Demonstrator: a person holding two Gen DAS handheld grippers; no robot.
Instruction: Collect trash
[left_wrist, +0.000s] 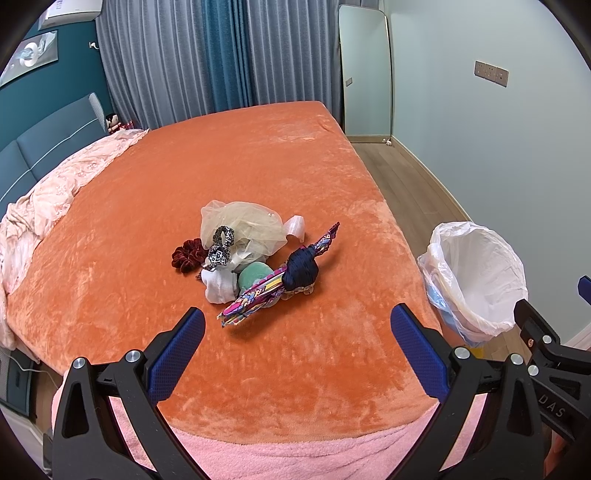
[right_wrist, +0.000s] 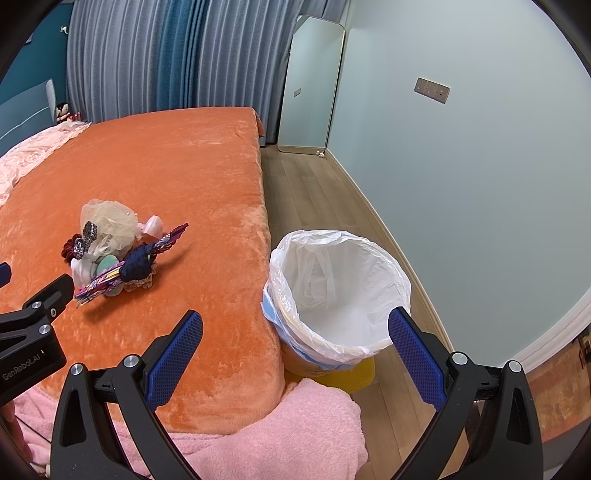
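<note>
Trash (left_wrist: 255, 258) lies in a small heap near the middle of the orange blanket (left_wrist: 229, 158) that covers the bed, well apart from both grippers. The heap holds a crumpled clear plastic bag (left_wrist: 242, 225) at the back, a dark red scrunchie (left_wrist: 188, 254) on its left side, a leopard-print scrunchie (left_wrist: 221, 247) standing just beside that, a white rolled cloth (left_wrist: 219, 286), a pale green round piece (left_wrist: 253, 277) and a dark navy bundle (left_wrist: 301, 273) that sits on a long, brightly printed wrapper (left_wrist: 273, 284) (the wrapper runs slantwise from the near left to the far right and sticks out of the heap at both ends). The left gripper (left_wrist: 297, 349) hangs above the near part of the blanket with its blue-padded fingers spread wide and nothing between them. The right gripper (right_wrist: 295, 349) is likewise wide open and empty; between its fingers the right wrist view shows the edge of the bed and the trash bin (right_wrist: 340, 291). The bin stands on the wooden floor (right_wrist: 306, 192) just beside the bed's right edge, lined with a white plastic bag whose rim folds over the outside, and no trash shows inside. A pink fleece (right_wrist: 280, 435) hangs over the nearest corner of the bed, under both grippers. Grey and teal curtains (left_wrist: 221, 55) close off the far wall, and a tall mirror (right_wrist: 314, 85) leans in the corner.
</note>
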